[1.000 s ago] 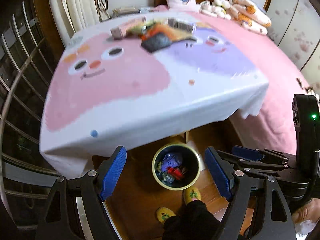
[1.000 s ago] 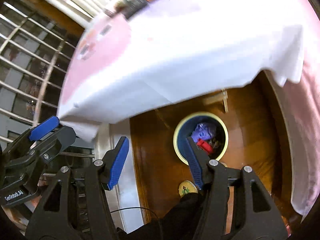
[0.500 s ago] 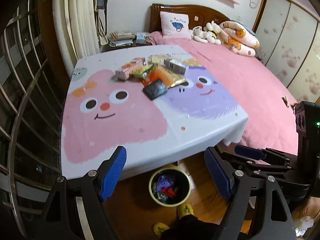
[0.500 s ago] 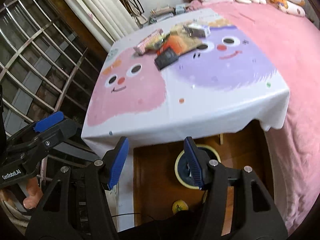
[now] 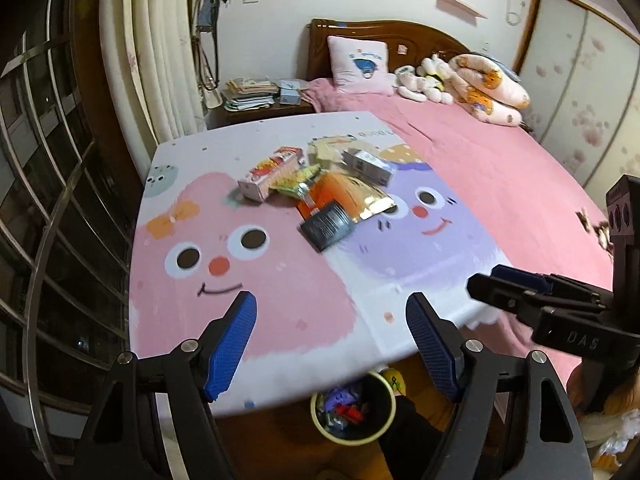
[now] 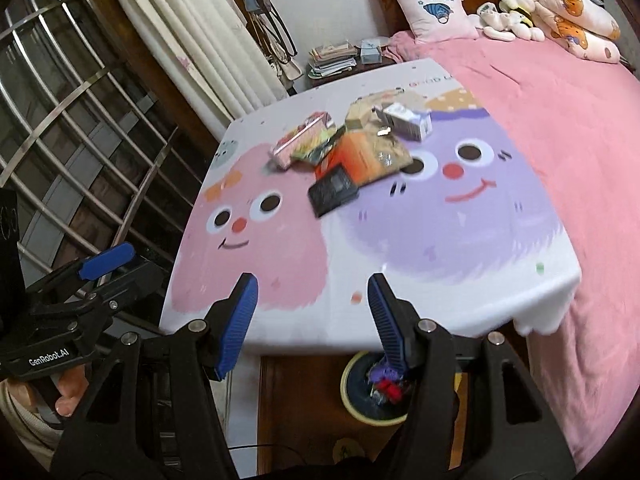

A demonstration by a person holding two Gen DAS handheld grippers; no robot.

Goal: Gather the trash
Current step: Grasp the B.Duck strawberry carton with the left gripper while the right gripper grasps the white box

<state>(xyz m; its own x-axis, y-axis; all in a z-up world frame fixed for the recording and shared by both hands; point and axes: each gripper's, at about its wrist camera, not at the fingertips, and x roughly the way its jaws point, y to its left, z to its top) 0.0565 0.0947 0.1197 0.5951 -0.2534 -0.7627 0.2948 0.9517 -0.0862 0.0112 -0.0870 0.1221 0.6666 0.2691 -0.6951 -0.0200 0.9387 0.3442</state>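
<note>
Both grippers are seen raised at the near edge of the table [image 5: 280,312], nothing between the pads: left gripper [image 5: 332,344] spread but closing, right gripper [image 6: 312,316] held apart and empty. A trash pile [image 5: 320,188] of wrappers and small boxes is bunched toward the table's far side, a dark packet [image 5: 327,226] nearest. The bin [image 5: 354,410], already holding scraps, is placed on the floor under the table's near edge.

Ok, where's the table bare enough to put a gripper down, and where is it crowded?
The near half of the table is bare, over the pink face and the purple face, up to the near edge. The left strip is also clear. The far middle is crowded: the trash pile, with the black packet nearest.
</note>
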